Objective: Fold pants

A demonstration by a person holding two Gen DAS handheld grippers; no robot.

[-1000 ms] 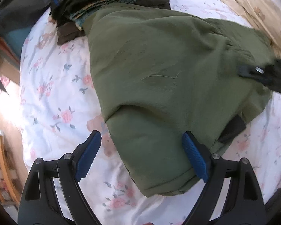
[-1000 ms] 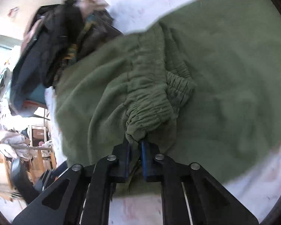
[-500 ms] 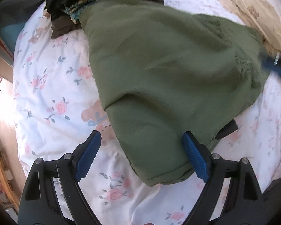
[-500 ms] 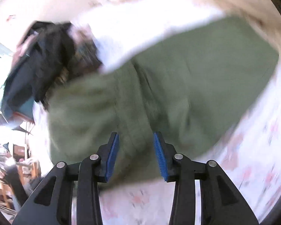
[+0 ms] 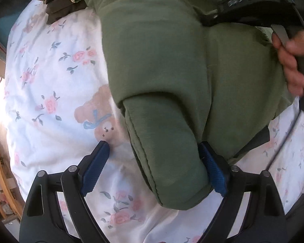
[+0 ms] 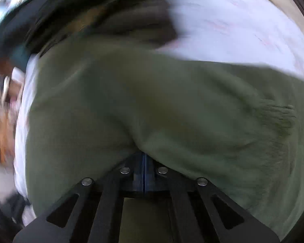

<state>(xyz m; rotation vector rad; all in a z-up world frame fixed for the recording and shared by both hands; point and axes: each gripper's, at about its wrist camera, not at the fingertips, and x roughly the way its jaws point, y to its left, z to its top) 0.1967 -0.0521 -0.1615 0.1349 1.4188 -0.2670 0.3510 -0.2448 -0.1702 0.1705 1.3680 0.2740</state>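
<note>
**Right tongs snap closed over the pants**

Since 1 second ago the right tongs [image 6: 144, 174] released the waistband and closed again, apparently empty. The left tongs [image 5: 154, 166] point down, spread wide, straddling a leg of the green pants [image 5: 172, 60] on the floral bed [image 5: 50, 81].

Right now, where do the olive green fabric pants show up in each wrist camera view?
Left wrist: the olive green fabric pants fill the upper centre and right, one cuff reaching down between the open blue pads.
Right wrist: they fill the centre and bottom, blurred.
Shared landmark: the white floral bedsheet beneath them.
</note>
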